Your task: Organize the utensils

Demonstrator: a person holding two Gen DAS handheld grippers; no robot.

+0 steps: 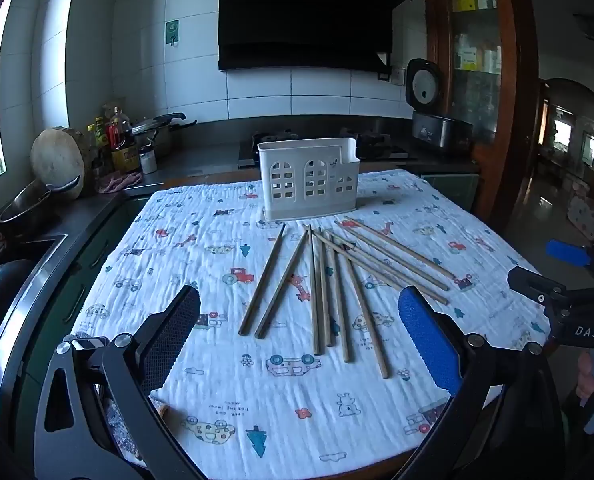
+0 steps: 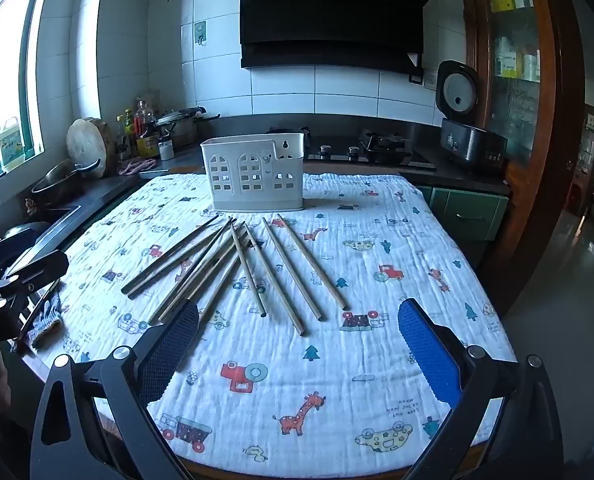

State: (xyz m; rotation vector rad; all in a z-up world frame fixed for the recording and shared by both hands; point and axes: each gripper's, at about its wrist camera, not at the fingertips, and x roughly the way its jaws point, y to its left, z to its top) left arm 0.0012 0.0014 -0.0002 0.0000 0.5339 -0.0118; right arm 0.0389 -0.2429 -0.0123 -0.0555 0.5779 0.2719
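Several wooden chopsticks lie fanned out on a white cloth printed with cartoon cars and animals. Behind them, at the table's far edge, a white plastic utensil holder with window-shaped cut-outs stands upright. My left gripper hovers open over the near ends of the chopsticks, nothing between its fingers. My right gripper is open too, just short of the chopsticks' near ends, touching none. Each gripper shows at the edge of the other's view: right gripper, left gripper.
A dark counter along the left holds a pan, a round wooden board, and bottles. A gas stove and an open rice cooker stand behind the table. A knitted glove lies at the table's left edge.
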